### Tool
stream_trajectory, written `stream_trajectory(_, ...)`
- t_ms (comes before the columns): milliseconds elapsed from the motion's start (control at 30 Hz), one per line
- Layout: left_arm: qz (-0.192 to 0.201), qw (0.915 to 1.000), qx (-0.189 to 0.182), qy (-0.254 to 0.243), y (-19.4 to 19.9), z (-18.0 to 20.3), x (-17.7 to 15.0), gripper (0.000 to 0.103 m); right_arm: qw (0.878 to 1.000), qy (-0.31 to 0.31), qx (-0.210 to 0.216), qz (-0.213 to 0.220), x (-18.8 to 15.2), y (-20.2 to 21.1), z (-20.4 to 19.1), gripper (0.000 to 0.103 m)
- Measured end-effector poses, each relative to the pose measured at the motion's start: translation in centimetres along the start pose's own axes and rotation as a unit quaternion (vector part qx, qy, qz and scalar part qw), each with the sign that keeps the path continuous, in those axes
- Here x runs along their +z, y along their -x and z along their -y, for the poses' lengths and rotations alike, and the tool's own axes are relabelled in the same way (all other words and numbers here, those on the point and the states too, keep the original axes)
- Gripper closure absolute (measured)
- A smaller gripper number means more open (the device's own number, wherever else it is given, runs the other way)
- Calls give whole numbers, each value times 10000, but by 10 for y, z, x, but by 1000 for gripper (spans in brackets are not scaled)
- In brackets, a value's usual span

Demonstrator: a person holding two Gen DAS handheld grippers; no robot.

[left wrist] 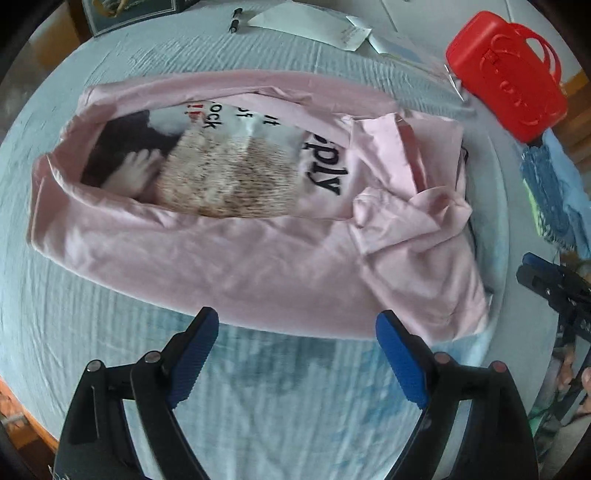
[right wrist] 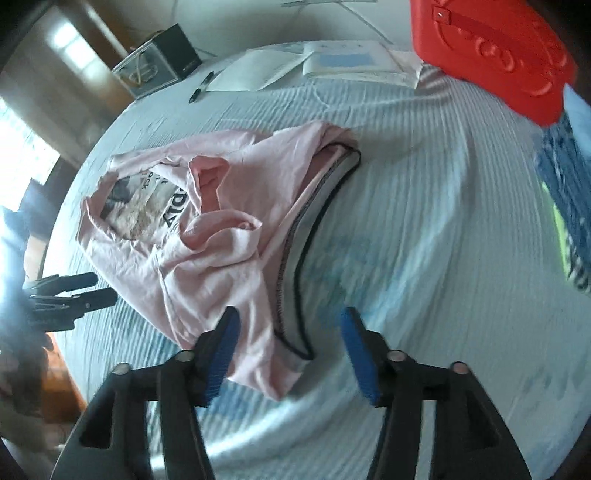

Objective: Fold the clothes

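A pink T-shirt [left wrist: 236, 251] with a hedgehog print and black lettering lies partly folded on the pale blue cloth [left wrist: 110, 332]. Its sides are turned in over the print and a sleeve is bunched at the right. My left gripper [left wrist: 297, 321] is open just short of the shirt's near edge, with nothing between its blue pads. In the right wrist view the same shirt [right wrist: 207, 266] shows its black-edged collar [right wrist: 295, 258]. My right gripper [right wrist: 290, 321] is open above the collar end, holding nothing. Each gripper shows at the other view's edge: the right gripper [left wrist: 554, 288] and the left gripper [right wrist: 74, 291].
A red plastic case [left wrist: 509, 74] sits at the far right of the table. Papers [left wrist: 314, 22], a black pen [left wrist: 235, 20] and a dark box [right wrist: 159, 62] lie at the back. Blue folded fabric [left wrist: 554, 192] rests at the right edge. A hand [left wrist: 572, 373] shows low right.
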State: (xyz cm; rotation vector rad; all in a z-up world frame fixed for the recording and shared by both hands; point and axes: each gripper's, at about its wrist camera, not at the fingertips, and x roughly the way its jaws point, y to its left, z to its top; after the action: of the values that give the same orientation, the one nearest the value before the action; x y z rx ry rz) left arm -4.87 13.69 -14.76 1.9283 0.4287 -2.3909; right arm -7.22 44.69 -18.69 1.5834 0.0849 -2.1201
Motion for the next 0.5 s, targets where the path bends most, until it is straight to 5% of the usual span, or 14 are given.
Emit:
stream_trajectory(133,119,9977,148,657,-7,27,-11,5,9983,575,12,-17,17,3,14,28)
stream_trajectory(367,313,9817,416,1832,-19,75,-29,5,9852,1672,335,-188,66,-15,56,27)
stream_trajectory(500,197,9622,649,2638,-29,115,-35,5,9717,2294,476,-288,84,-27,67,59)
